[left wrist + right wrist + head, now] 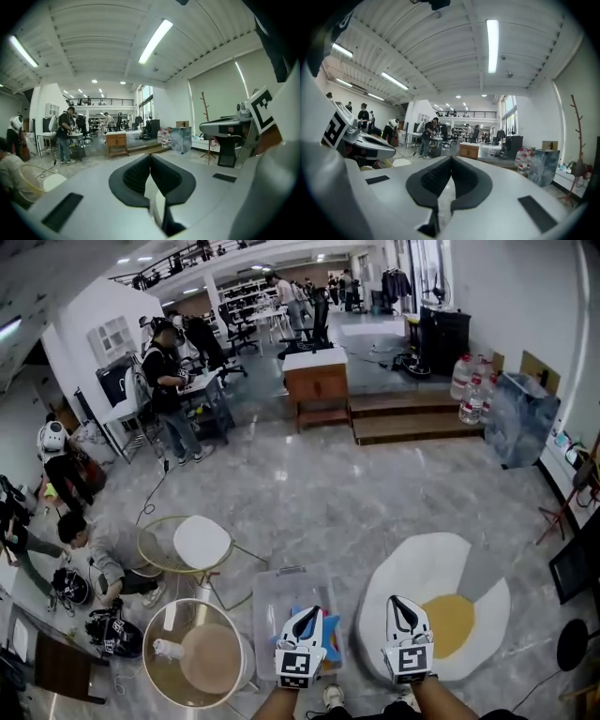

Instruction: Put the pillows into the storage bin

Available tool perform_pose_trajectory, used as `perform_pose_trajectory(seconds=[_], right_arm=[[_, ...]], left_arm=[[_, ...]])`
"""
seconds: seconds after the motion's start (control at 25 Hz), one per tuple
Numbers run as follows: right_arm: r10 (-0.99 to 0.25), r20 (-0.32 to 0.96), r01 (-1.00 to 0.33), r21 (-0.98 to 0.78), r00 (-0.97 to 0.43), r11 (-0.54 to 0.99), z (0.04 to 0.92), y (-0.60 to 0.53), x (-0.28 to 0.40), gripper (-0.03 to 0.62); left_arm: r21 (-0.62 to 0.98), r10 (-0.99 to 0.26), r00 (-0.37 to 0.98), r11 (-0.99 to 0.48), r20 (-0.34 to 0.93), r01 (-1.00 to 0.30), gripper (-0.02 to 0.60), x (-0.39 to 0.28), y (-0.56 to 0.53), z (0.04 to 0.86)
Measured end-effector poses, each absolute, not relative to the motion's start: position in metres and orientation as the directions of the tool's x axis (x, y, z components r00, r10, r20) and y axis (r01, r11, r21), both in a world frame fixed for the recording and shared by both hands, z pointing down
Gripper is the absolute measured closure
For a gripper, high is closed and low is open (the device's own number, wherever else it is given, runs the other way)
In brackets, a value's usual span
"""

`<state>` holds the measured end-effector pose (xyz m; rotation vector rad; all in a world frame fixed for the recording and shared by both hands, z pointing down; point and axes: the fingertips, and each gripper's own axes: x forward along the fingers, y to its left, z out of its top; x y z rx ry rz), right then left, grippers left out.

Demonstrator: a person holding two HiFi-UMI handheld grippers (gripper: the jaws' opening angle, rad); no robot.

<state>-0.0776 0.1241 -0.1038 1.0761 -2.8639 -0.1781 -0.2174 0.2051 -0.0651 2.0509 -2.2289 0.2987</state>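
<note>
A clear plastic storage bin stands on the marble floor just in front of me. Inside it lies a blue and orange pillow, partly hidden by my left gripper, which hovers over the bin. A large fried-egg-shaped cushion, white with a yellow centre, lies on the floor to the bin's right. My right gripper hangs over the cushion's left edge. In the left gripper view and the right gripper view the jaws meet with nothing between them. Both point out across the room.
A round white-topped wire table and a round tan tub stand left of the bin. A person crouches at far left; another stands at a desk. Farther off are a wooden cabinet, steps and water bottles.
</note>
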Motion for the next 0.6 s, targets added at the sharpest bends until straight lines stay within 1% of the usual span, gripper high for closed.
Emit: perform_pose_trajectory(seconds=[0.16, 0.4, 0.6], right_arm=[[-0.673, 0.064, -0.658, 0.163, -0.737, 0.736, -0.112, 0.13, -0.064, 0.582], [-0.643, 0.034, -0.628, 0.184, -0.765, 0.756, -0.134, 0.156, -0.074, 0.583], [-0.627, 0.008, -0.61, 0.217, -0.779, 0.762, -0.152, 0.153, -0.08, 0.583]], left_arm=[[-0.069, -0.979, -0.104, 0.093, 0.177, -0.993, 0.563, -0.207, 0.213, -0.085], [-0.045, -0.985, -0.067, 0.06, 0.16, -0.997, 0.563, -0.195, 0.228, -0.093], [-0.068, -0.989, -0.064, 0.056, 0.13, -0.996, 0.563, -0.195, 0.22, -0.107]])
